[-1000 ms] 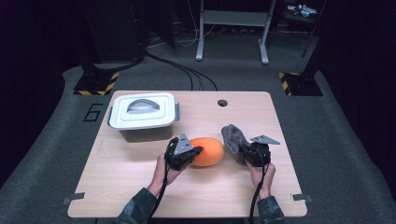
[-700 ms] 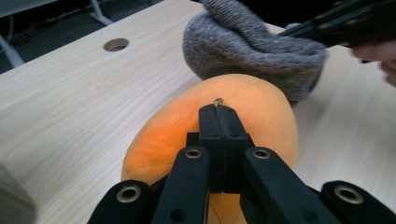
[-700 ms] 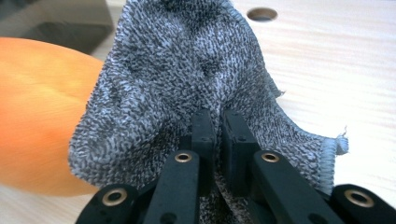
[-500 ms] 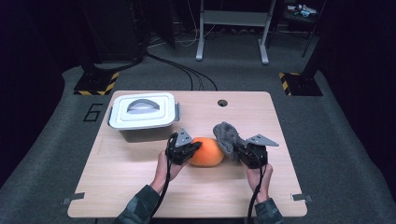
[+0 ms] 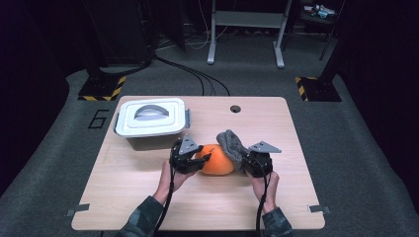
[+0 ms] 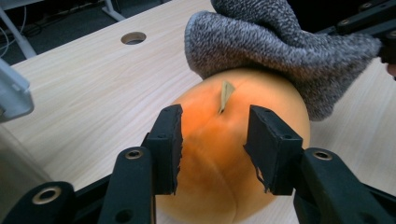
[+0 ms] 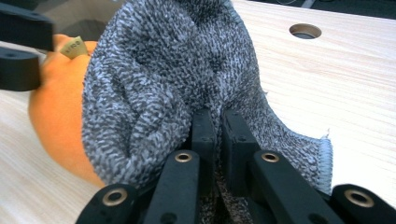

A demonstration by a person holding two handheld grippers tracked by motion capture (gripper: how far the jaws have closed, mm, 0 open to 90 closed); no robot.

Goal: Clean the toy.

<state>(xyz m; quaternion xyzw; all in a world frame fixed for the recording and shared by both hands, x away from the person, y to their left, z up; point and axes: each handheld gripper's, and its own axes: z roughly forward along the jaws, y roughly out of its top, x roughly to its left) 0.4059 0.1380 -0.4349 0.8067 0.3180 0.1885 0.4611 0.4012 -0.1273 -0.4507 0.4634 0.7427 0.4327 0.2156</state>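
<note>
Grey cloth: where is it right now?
In the high view the grey cloth sits mid-table, draped over the right side of the orange fruit, pinched in the right gripper, right of the lidded white box.

Cloth (image 7: 154, 88): grey knit, coarse, fuzzy, speckled weave w/ stitched hem. Orange fruit (image 6: 224, 154): smooth, matt-to-satin skin, looks like plastic or wax; dry papery stem tip. Table (image 5: 148, 197): light wood-grain top, smooth, matt, w/ a round hole near far edge. Box (image 5: 150, 118) at far left corner: white-grey plastic, slight sheen. Left gripper (image 6: 212, 144) & right gripper (image 7: 215, 135): black matt plastic, pads rough at the edges, brassy metal rivets.
</note>
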